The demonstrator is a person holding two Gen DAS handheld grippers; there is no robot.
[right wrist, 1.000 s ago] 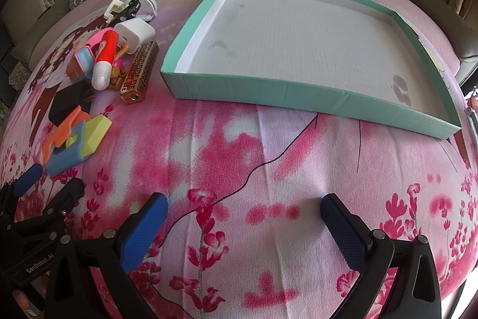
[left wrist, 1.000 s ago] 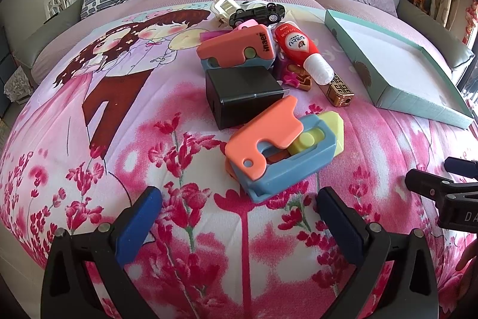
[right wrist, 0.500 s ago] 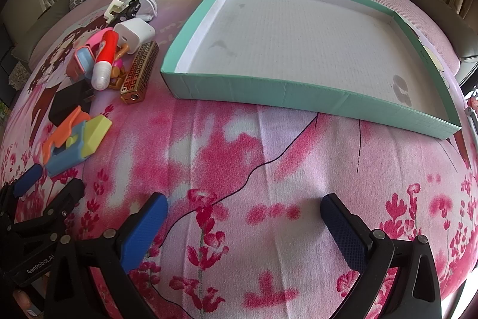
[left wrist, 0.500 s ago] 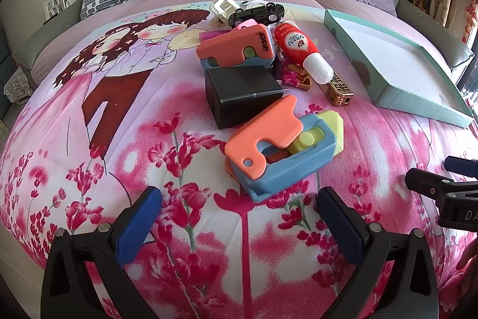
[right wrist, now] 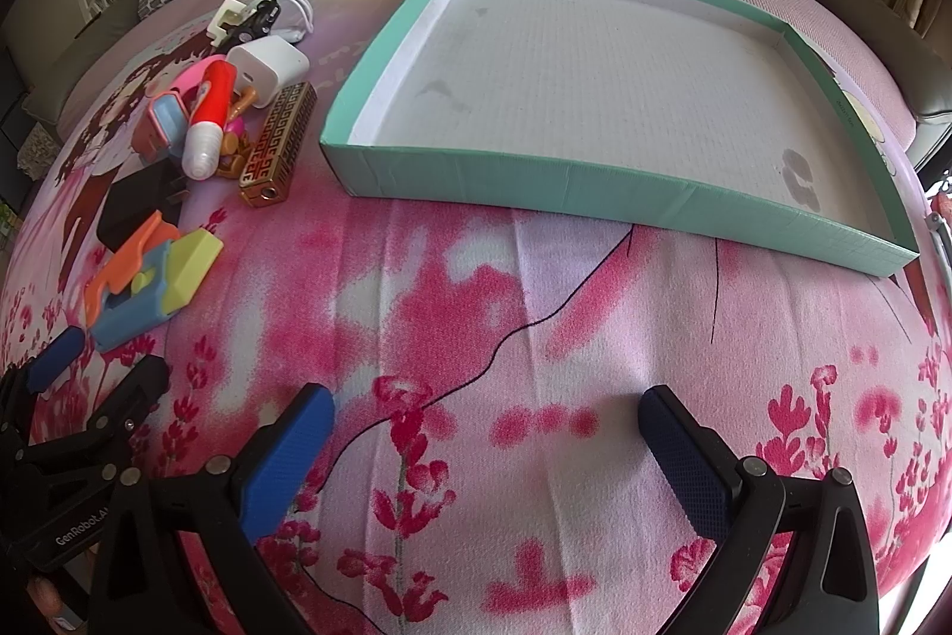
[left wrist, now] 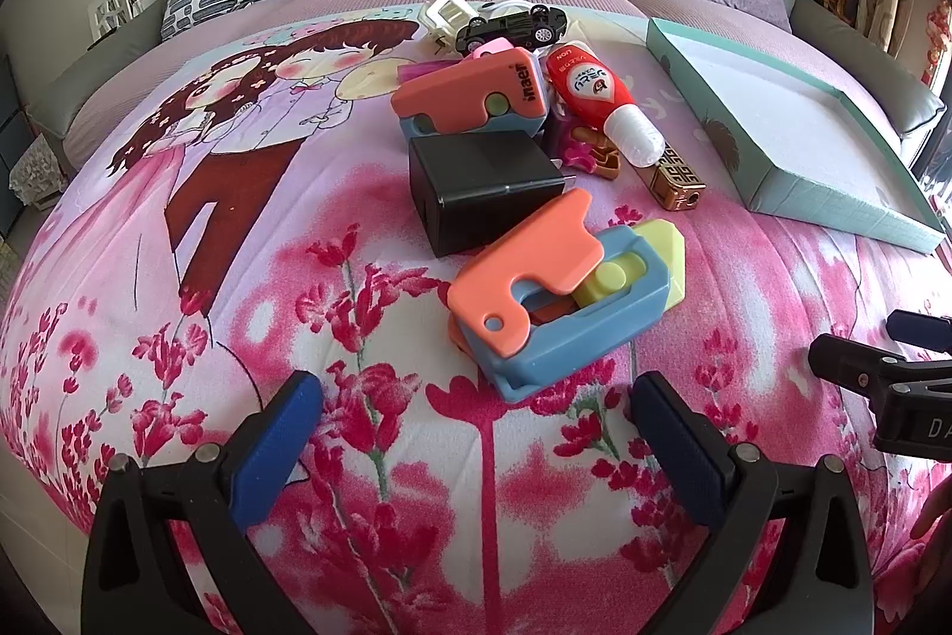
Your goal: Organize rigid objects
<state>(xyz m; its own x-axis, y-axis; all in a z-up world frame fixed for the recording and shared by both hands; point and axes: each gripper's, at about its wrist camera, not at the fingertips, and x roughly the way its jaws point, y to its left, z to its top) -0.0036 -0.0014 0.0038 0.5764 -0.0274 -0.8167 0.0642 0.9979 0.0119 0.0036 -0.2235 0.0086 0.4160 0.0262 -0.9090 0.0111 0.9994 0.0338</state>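
both tongs, left [left wrist: 476, 432] & right [right wrist: 485, 441], spread wide, holding nothing; orange-blue toy [left wrist: 559, 290] just ahead of left.

Our left gripper [left wrist: 476, 432] hovers over the bedspread [left wrist: 178, 278] with its jaws spread wide and nothing between them. Just ahead lies an orange-and-blue toy [left wrist: 559, 290], touching the black block [left wrist: 482, 188] behind it. Further back sit a second orange toy [left wrist: 470, 93], a red bottle [left wrist: 601, 99], a gold lighter [left wrist: 675, 177] and a black car [left wrist: 514, 25]. The teal tray [left wrist: 845, 206] lies toward the right edge. Our right gripper [left wrist: 892, 367] pokes in at right.
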